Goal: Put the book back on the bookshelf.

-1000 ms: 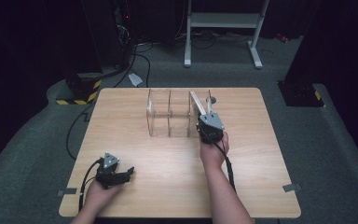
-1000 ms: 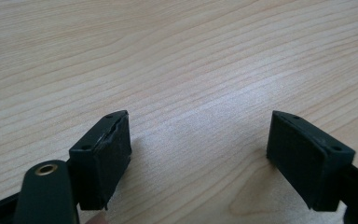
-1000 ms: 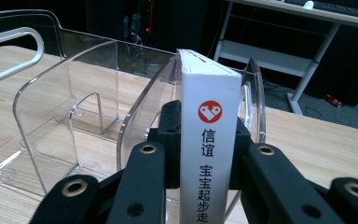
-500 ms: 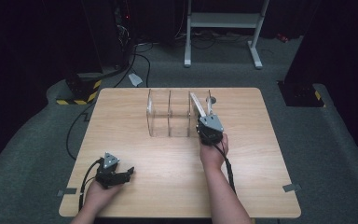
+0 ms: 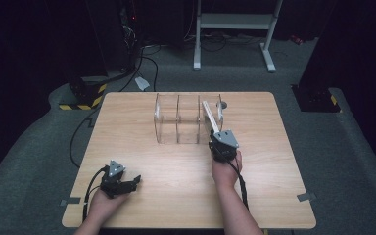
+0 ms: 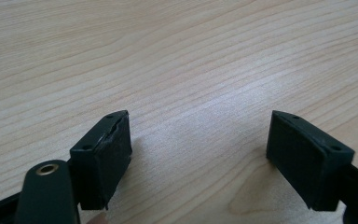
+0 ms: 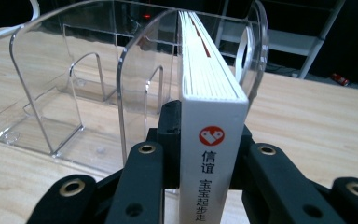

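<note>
Right gripper [image 7: 213, 186] jaws clamp spine of white stiff book [image 7: 212, 135], entering clear acrylic divider rack [image 7: 74, 93] ahead. Book likely light, glossy; grip spine low. Left gripper [image 6: 200, 154] jaws wide, nothing between.

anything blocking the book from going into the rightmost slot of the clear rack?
Nothing visible. The book, clamped in the right gripper, already has its far end between the last two dividers of the clear rack; that slot looks empty ahead.
</note>
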`<action>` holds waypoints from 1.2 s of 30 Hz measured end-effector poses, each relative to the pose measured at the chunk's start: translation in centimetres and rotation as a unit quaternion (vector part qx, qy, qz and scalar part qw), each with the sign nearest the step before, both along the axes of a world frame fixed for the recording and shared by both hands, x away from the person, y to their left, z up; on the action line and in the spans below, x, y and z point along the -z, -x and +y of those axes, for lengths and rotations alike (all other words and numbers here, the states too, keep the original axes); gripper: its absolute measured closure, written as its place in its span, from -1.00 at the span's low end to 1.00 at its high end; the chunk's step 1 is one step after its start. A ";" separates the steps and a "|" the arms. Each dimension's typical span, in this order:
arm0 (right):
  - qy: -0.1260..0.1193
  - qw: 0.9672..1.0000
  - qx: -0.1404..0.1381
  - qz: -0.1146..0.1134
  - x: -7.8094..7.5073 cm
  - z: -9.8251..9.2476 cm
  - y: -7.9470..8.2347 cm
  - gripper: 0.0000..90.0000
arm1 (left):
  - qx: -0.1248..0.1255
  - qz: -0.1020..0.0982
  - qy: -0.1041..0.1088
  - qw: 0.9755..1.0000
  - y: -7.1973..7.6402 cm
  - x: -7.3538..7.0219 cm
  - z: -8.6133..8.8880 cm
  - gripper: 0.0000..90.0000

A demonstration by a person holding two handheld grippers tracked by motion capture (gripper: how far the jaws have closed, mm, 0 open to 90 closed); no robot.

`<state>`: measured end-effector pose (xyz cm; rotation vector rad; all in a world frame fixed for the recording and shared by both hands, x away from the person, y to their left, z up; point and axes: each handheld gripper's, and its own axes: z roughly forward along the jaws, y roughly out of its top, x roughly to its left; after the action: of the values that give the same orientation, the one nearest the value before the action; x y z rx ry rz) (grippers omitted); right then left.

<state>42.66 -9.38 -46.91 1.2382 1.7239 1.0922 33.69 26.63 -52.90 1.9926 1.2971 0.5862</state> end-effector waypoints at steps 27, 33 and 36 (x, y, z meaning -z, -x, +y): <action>-0.011 0.999 0.008 0.029 -0.3 -0.6 0.3 0.67 | 0.002 0.000 0.000 1.000 0.0 0.0 0.0 -0.51; 0.001 1.000 0.018 0.013 -0.6 -0.1 -0.3 0.67 | 0.002 0.000 0.000 1.000 0.0 0.0 0.0 -0.51; -0.003 0.999 0.032 0.003 -0.9 -0.1 -0.8 0.67 | 0.002 0.000 0.000 1.000 0.0 0.0 0.0 -0.51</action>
<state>43.43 -9.45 -46.02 1.2918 1.6753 1.0589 33.72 26.61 -52.90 1.9944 1.2925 0.5830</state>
